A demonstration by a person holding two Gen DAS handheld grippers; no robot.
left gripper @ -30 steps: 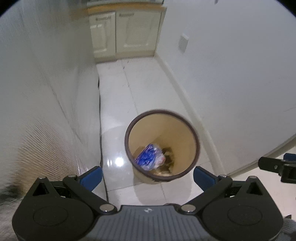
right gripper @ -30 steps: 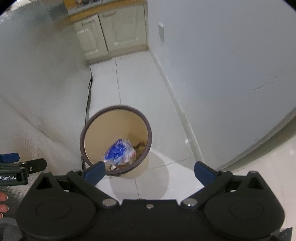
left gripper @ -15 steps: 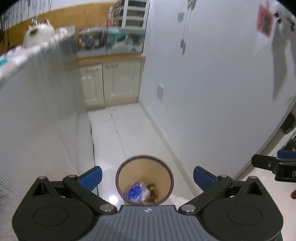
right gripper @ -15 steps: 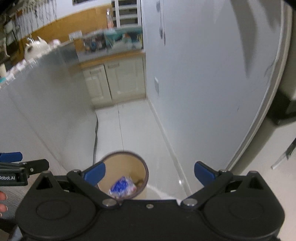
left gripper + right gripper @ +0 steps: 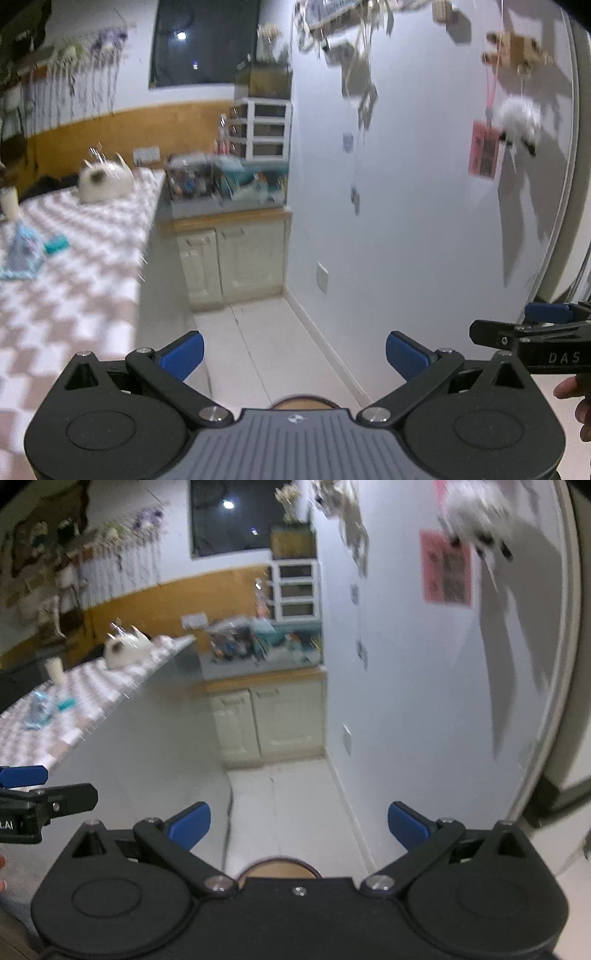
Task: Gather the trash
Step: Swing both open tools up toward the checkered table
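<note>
**Both grippers swing up from the bin and face the counter**

And up they come! A second ago both wrist cameras were staring straight down into the waste bin, with a blue-and-white wrapper lying in the bottom of it. Now the view has tipped right up: only a sliver of the bin's [image 5: 303, 400] dark rim peeks over the body of the left gripper [image 5: 294, 352], and the same thin arc shows in the right view [image 5: 277, 864], down on the white floor tiles between counter and wall.

The left gripper is spread wide, blue pads far apart, nothing between them. The right gripper [image 5: 299, 825] matches it: fully splayed and empty-handed. Each one shows at the edge of the other's camera, so the pair are travelling side by side.

What does it mean? By my reading, that drop is done and the hunt is on for the next piece. Over to the left lies the checkered counter [image 5: 92, 258], and on it a crumpled pale-blue packet [image 5: 24, 254] with a small teal item [image 5: 56, 244] just beside it. Both look like fair candidates, though motion blur makes it hard to say what they are. A white teapot [image 5: 105, 181] sits further back.

Expect a turn to the left, toward that counter.
</note>
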